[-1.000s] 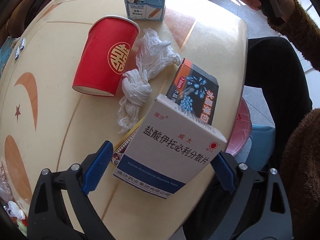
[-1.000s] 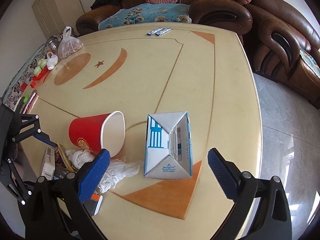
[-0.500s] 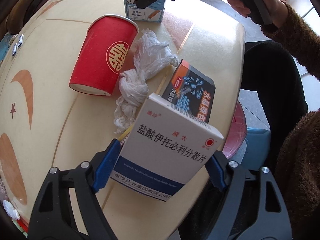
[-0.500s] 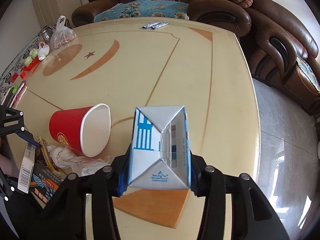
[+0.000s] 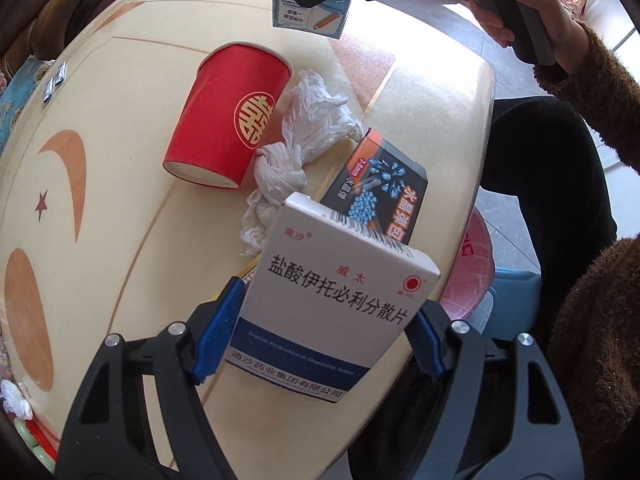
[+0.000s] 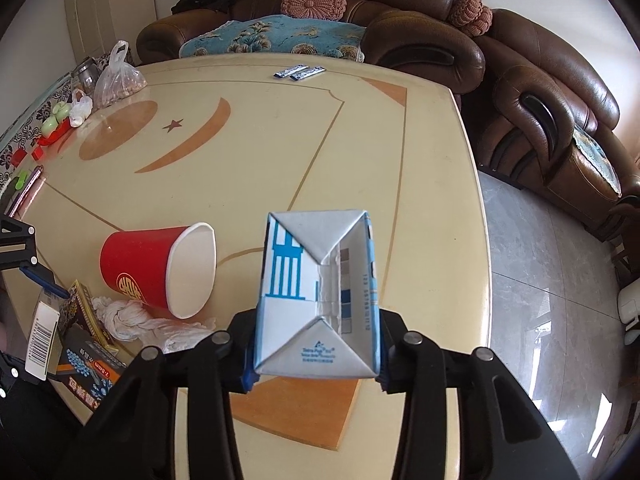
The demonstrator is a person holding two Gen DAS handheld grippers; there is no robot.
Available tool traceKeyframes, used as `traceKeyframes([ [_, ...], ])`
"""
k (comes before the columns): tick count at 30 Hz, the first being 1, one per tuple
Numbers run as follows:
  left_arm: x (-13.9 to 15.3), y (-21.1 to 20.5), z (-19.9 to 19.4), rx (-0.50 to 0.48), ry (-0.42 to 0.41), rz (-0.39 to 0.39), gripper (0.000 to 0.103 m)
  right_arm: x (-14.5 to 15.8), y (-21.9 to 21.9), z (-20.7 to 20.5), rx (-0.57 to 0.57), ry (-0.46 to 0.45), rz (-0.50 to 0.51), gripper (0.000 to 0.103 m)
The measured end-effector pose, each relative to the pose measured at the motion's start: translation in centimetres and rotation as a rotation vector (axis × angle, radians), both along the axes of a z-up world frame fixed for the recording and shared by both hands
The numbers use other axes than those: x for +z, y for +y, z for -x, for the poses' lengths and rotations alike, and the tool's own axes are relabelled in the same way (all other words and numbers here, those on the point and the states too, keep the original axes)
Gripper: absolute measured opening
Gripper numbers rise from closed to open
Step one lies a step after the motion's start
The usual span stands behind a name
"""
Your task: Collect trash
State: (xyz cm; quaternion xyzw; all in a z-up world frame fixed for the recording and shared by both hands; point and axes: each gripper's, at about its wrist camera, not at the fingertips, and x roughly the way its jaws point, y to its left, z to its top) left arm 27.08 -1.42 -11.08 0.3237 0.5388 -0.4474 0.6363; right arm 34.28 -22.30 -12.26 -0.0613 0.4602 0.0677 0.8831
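Blue pads of the left tongs (image 5: 322, 334) squeeze a white medicine box (image 5: 336, 304), which seems lifted off the table (image 5: 120, 208). The right tongs (image 6: 314, 362) squeeze a milk carton (image 6: 318, 300). Nearby lie a red cup (image 5: 230, 116), a tissue (image 5: 296, 160) and a dark box (image 5: 380, 188).

A brown leather sofa (image 6: 400, 28) wraps round the cream table (image 6: 360, 160) on grey tiled floor (image 6: 540, 280).
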Motion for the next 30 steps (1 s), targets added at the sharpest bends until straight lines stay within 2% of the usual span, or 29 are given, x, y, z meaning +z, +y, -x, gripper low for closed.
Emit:
traceKeyframes([
  [8, 2.1, 0.5, 0.4, 0.050, -0.059, -0.005, 0.074, 1.9, 0.2, 1.8, -0.009, -0.035, 0.023, 0.041],
  [16, 5.6, 1.7, 1.3, 0.150, -0.097, 0.049, 0.074, 5.8, 1.0, 4.8, -0.008, -0.097, 0.040, 0.041],
  [30, 11.1, 1.8, 6.7, 0.186, -0.183, 0.095, 0.074, 11.9, 3.4, 13.5, 0.051, -0.174, 0.037, 0.041],
])
